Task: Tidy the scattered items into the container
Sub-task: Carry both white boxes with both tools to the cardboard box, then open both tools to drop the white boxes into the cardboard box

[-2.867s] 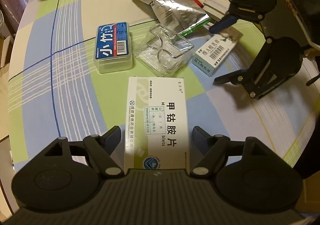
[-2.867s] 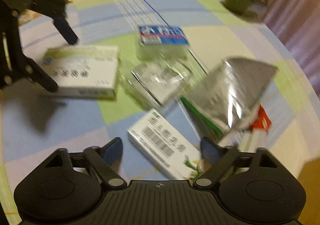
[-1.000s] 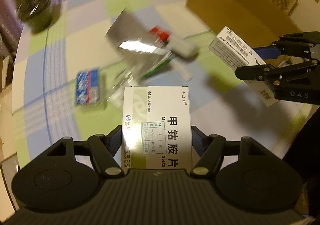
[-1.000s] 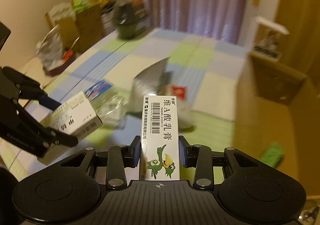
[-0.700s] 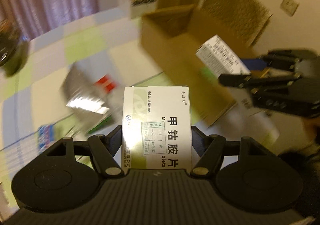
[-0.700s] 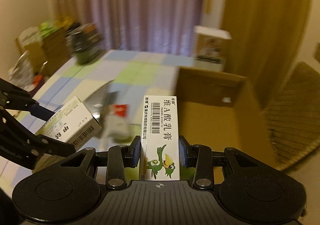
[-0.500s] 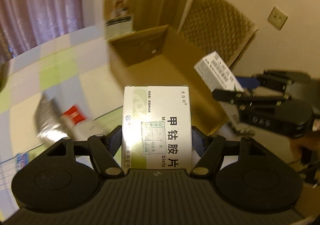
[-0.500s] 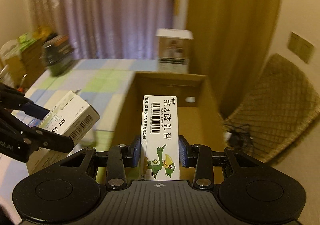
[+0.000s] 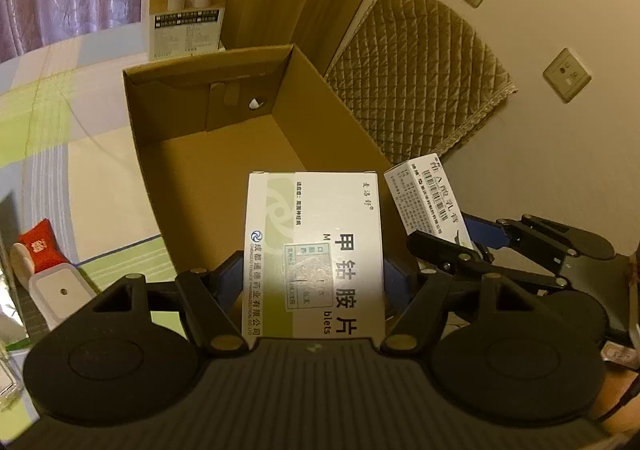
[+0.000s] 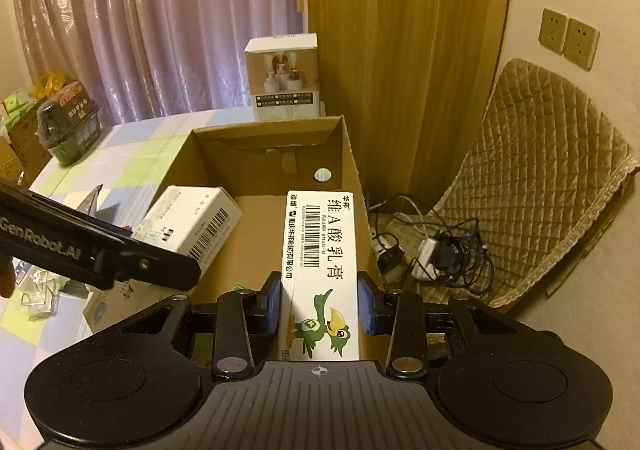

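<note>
My left gripper (image 9: pixel 314 274) is shut on a wide white and green medicine box (image 9: pixel 316 234), held over the near part of the open cardboard box (image 9: pixel 172 154). My right gripper (image 10: pixel 319 308) is shut on a narrow white ointment box (image 10: pixel 320 250) with a green bird on it, above the right side of the cardboard box (image 10: pixel 260 166). In the left wrist view the right gripper (image 9: pixel 452 246) and its ointment box (image 9: pixel 428 198) hang just to the right. In the right wrist view the left gripper (image 10: pixel 152 262) and its medicine box (image 10: pixel 192 222) are on the left.
A tall white product box (image 10: pixel 284 78) stands behind the cardboard box. A white tube with a red label (image 9: pixel 40 258) lies on the checked tablecloth (image 9: pixel 48 122). A dark jar (image 10: pixel 68 126) sits far left. A quilted chair (image 10: pixel 540 170) and floor cables (image 10: pixel 432 250) are on the right.
Both grippers have swung away from the scattered items on the table to above the cardboard box, each still carrying its box. The grips have not changed.
</note>
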Demonstrator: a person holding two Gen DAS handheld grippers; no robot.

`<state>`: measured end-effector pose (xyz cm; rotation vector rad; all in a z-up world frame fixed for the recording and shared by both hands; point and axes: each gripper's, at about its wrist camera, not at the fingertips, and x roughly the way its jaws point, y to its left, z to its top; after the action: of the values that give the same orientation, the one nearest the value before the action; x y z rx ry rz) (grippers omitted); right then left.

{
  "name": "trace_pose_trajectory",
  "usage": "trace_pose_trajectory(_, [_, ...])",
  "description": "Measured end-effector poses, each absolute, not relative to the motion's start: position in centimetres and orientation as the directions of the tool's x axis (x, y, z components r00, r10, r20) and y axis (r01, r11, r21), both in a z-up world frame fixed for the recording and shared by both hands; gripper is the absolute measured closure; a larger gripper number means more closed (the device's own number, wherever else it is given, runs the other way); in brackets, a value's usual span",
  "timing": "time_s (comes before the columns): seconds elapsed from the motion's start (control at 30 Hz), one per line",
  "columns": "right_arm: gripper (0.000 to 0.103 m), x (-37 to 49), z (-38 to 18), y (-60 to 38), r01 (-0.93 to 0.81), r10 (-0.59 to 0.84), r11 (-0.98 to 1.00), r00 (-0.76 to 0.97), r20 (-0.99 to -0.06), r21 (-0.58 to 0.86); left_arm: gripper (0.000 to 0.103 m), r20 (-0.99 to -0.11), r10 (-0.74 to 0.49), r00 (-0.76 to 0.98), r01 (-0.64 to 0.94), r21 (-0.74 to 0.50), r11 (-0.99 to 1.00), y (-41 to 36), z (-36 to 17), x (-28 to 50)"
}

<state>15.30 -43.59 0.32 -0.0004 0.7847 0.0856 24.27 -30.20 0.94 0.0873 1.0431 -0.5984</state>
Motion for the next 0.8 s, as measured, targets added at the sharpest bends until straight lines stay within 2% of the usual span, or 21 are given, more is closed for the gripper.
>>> trace_pose_trajectory(0.23, [0.062,16.1,-0.3,-44.0,-0.079,0.082,0.996,0.700,-0.709,0.038,0.037,-0.840,-0.387,0.381,0.485,-0.174,0.857,-29.4,0.5,24.5])
trace_pose_trajectory(0.8, [0.062,17.6,-0.5,-42.7,-0.103,0.122,0.992,0.678,-0.725,0.070,0.025,-0.817,-0.377,0.436,0.491,-0.135,0.861,-25.8,2.3,22.8])
